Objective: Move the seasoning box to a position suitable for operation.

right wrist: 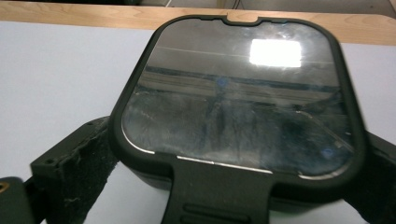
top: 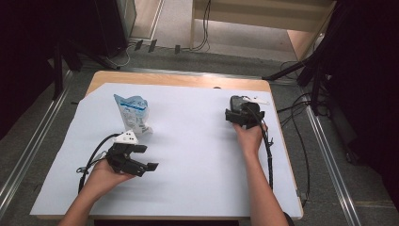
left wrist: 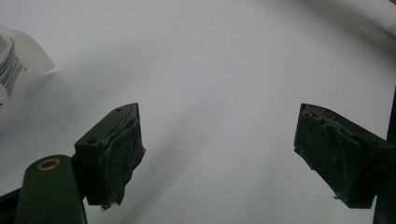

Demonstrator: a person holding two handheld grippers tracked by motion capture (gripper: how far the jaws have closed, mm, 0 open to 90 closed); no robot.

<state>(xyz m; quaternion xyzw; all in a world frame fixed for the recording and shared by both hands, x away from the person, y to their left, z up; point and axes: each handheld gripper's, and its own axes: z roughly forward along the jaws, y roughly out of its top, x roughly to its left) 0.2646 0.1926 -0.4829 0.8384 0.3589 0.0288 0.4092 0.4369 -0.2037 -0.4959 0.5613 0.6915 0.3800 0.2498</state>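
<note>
A dark, rounded container with a glossy lid [right wrist: 238, 107] and a front latch sits between my right gripper's [right wrist: 229, 186] pads [right wrist: 77, 175], which press on its two sides. In the high view my right gripper [top: 241, 116] holds that container [top: 235, 102] at the table's far right. A blue and white pouch [top: 133, 113] stands upright at the left, and its white edge with a barcode [left wrist: 11, 79] shows in the left gripper view. My left gripper [top: 148, 157] is just in front of the pouch, apart from it. It [left wrist: 219, 149] stands open, nothing between its pads.
A white sheet [top: 197, 160] covers most of the wooden table [top: 179, 79]. A black cable [top: 269, 155] trails along the right forearm, and another loops left of the left hand [top: 89, 162]. Dark stands and floor cables surround the table.
</note>
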